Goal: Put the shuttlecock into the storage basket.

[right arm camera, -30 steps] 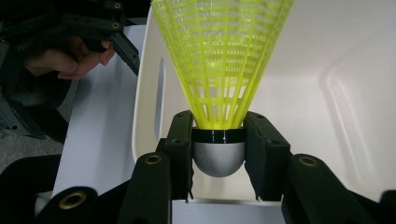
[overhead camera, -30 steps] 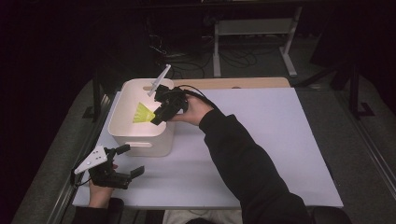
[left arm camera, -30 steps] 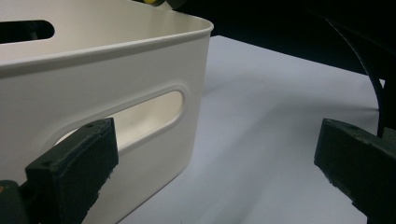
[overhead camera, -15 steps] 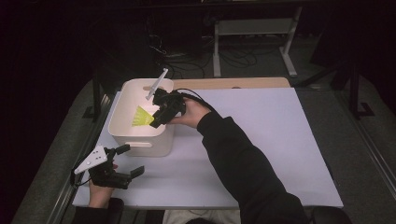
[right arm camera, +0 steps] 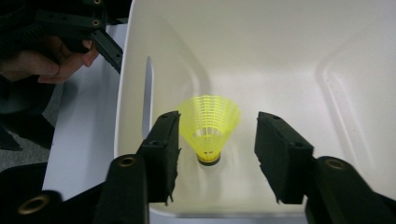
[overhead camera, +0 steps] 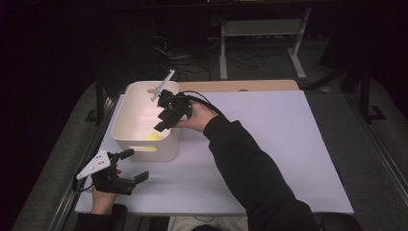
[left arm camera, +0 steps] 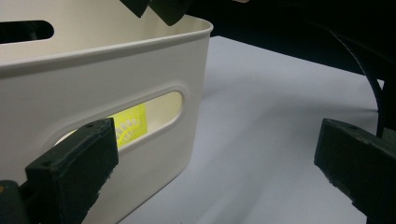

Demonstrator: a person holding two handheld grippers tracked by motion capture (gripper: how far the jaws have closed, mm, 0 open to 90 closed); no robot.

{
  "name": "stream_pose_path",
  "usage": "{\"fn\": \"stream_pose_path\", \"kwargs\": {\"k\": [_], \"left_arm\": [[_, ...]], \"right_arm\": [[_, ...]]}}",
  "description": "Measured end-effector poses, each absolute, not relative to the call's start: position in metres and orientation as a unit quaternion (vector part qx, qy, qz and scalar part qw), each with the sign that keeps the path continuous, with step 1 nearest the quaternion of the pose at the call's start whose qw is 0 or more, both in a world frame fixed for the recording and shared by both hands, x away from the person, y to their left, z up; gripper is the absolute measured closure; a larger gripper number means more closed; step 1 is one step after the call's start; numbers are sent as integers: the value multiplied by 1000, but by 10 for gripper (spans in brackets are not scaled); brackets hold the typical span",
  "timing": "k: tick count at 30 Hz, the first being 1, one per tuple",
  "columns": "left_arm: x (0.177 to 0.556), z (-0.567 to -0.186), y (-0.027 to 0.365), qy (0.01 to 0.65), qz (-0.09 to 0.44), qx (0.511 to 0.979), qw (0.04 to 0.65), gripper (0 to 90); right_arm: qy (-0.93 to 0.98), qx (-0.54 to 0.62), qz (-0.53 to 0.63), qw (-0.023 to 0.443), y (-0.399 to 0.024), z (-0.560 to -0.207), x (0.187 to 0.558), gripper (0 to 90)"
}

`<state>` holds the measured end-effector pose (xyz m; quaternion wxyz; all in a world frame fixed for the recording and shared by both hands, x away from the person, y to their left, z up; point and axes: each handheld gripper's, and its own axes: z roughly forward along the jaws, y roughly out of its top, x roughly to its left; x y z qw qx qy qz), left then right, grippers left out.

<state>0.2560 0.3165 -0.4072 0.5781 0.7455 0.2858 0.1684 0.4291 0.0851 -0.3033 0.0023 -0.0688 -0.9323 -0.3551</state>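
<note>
One yellow plastic shuttlecock [right arm camera: 209,129] stands on its dark-rimmed cork base on the floor of a white rectangular plastic bin [overhead camera: 139,144], its mesh skirt flaring upward. In the right gripper view it sits between the two black jaws of the right gripper [right arm camera: 217,156] but apart from both; the jaws stand spread wider than the skirt and hold nothing. In the high view the right gripper [overhead camera: 164,121] hangs over the bin's right-hand rim, tilted down into it, with a grey three-cornered plate rising from its top and the person's dark-sleeved right forearm [overhead camera: 250,173] reaching in across the table. A patch of the shuttlecock's yellow [overhead camera: 154,136] shows on the bin's floor just below that gripper.

The bin rests on a pale white table sheet [overhead camera: 269,134], towards its left edge, with an oval handle slot in the near wall. Through that slot [left arm camera: 140,122] the left gripper view catches the yellow skirt inside.

The left gripper [overhead camera: 137,166] is held by the left hand [overhead camera: 103,195] at the near left corner of the sheet, just in front of the bin and not touching it. Its jaws are wide apart and empty. A strip of bare wooden tabletop [overhead camera: 240,85] lies beyond the sheet's far edge.
</note>
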Motion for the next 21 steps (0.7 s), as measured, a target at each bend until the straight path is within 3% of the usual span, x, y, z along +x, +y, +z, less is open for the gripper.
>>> {"fn": "stream_pose_path", "kwargs": {"k": [13,21], "left_arm": [[256,-407,316,285,168,746,578,0],[256,-407,316,285,168,746,577,0]], "right_arm": [[-922,-103,-374,-15,68,-295,429,173],[-914,-115,-389,-21,54,-290,431,94]]}}
